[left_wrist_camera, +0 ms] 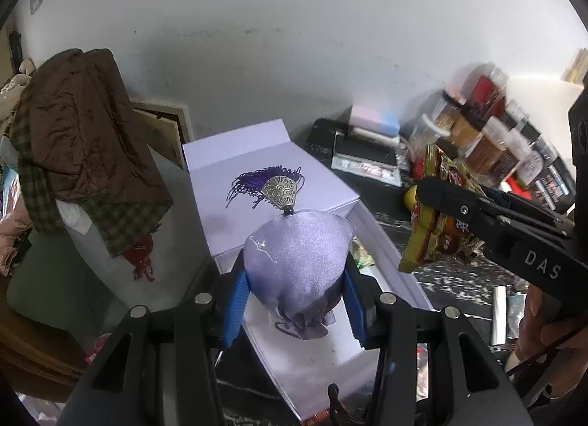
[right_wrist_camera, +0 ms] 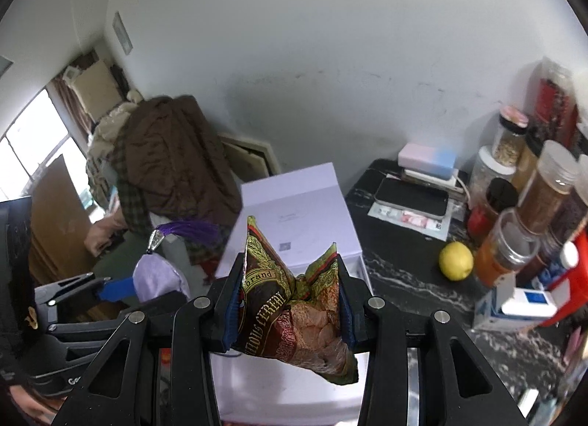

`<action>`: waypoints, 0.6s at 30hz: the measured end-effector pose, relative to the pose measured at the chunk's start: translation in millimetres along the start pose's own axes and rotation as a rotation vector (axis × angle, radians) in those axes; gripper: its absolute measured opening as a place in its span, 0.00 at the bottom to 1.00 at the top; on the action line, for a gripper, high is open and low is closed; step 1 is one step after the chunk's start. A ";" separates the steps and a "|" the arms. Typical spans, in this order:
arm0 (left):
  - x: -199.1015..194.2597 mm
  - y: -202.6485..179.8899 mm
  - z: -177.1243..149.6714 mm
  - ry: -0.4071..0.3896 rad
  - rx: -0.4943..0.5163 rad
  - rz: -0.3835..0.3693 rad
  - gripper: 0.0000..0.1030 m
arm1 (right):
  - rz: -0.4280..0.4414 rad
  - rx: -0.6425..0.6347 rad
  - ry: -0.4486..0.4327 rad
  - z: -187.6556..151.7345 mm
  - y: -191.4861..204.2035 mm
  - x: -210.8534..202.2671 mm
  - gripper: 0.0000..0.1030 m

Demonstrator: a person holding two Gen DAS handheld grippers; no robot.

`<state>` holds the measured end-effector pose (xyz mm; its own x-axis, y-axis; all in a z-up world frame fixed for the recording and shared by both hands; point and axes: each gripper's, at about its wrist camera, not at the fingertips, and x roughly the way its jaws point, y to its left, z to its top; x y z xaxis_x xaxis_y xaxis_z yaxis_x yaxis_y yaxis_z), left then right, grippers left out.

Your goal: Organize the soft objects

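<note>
My left gripper (left_wrist_camera: 294, 286) is shut on a lilac satin pouch (left_wrist_camera: 297, 260) with a metal fan charm and purple tassel (left_wrist_camera: 268, 187), held above an open white box (left_wrist_camera: 389, 242). The pouch also shows in the right wrist view (right_wrist_camera: 158, 275), beside the left gripper's blue pads (right_wrist_camera: 117, 288). My right gripper (right_wrist_camera: 288, 297) is shut on a crinkled cereal packet (right_wrist_camera: 290, 304) and holds it over the same box (right_wrist_camera: 294, 205). In the left wrist view the packet (left_wrist_camera: 437, 220) hangs from the right gripper (left_wrist_camera: 488, 220) to the right of the box.
A brown jacket (left_wrist_camera: 81, 132) is draped over a pile at left. On the black marble counter (right_wrist_camera: 404, 264) at right are a lemon (right_wrist_camera: 455, 260), several jars and bottles (right_wrist_camera: 544, 198), a phone on a stack (right_wrist_camera: 411, 198) and a pastel case (right_wrist_camera: 426, 157).
</note>
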<state>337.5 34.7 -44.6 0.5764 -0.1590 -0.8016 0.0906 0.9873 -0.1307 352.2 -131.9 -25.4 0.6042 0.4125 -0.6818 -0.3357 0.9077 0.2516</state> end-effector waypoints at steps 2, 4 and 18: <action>15.3 1.0 0.3 0.013 0.006 0.006 0.45 | -0.005 -0.001 0.014 -0.8 -4.7 17.6 0.41; 32.5 2.9 0.1 0.038 0.012 0.020 0.45 | -0.013 -0.005 0.027 -1.5 -8.8 32.8 0.41; 99.6 13.6 -8.4 0.133 0.017 0.068 0.46 | -0.066 -0.035 0.194 -25.8 -24.2 117.3 0.46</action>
<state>389.3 32.3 -131.1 0.4690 -0.0901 -0.8786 0.0694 0.9955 -0.0650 412.6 -107.4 -129.1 0.4766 0.3265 -0.8163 -0.3273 0.9276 0.1800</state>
